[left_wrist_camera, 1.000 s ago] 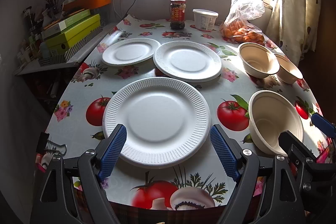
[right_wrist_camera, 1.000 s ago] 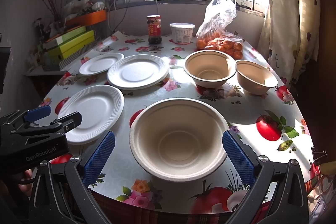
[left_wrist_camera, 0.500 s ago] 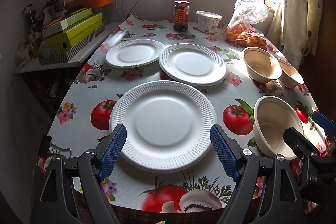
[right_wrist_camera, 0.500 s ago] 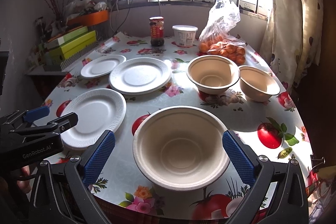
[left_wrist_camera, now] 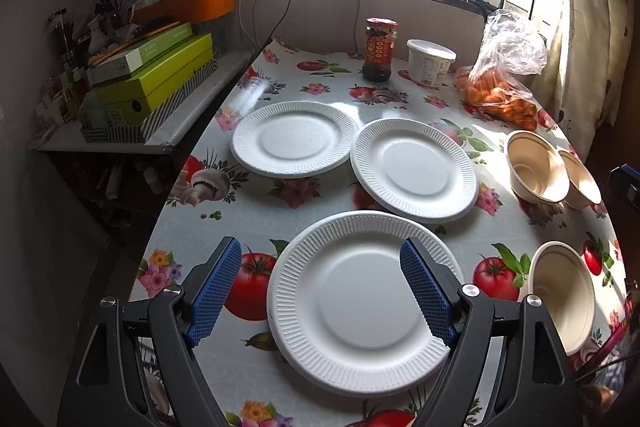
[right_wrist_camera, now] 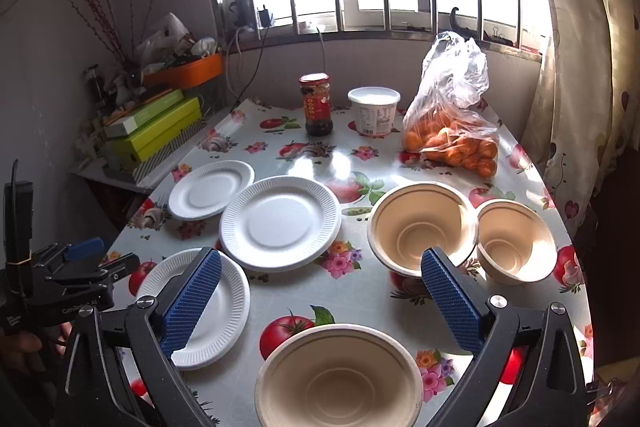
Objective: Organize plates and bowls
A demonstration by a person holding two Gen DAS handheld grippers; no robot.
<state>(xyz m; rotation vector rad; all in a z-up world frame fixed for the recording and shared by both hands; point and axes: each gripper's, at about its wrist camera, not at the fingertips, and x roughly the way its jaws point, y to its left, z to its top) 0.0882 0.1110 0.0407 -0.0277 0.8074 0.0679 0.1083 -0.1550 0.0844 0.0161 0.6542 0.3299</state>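
Three white paper plates lie on the flowered tablecloth: a near plate (left_wrist_camera: 360, 303), a middle plate (left_wrist_camera: 414, 169) and a far left plate (left_wrist_camera: 294, 138). Three beige bowls stand to the right: a near bowl (right_wrist_camera: 338, 377), a large far bowl (right_wrist_camera: 422, 225) and a small far bowl (right_wrist_camera: 516, 241). My left gripper (left_wrist_camera: 320, 291) is open and empty, raised over the left part of the near plate. My right gripper (right_wrist_camera: 320, 303) is open and empty, raised above the table behind the near bowl.
A sauce jar (right_wrist_camera: 317, 105), a white tub (right_wrist_camera: 374, 111) and a bag of oranges (right_wrist_camera: 452, 131) stand at the table's far end. Green boxes (left_wrist_camera: 156, 75) are stacked on a shelf to the left. A curtain (right_wrist_camera: 592, 67) hangs on the right.
Both grippers have risen and pulled back, so the plates and bowls appear lower and farther. The left gripper has shifted left of the near plate. Both stay open.
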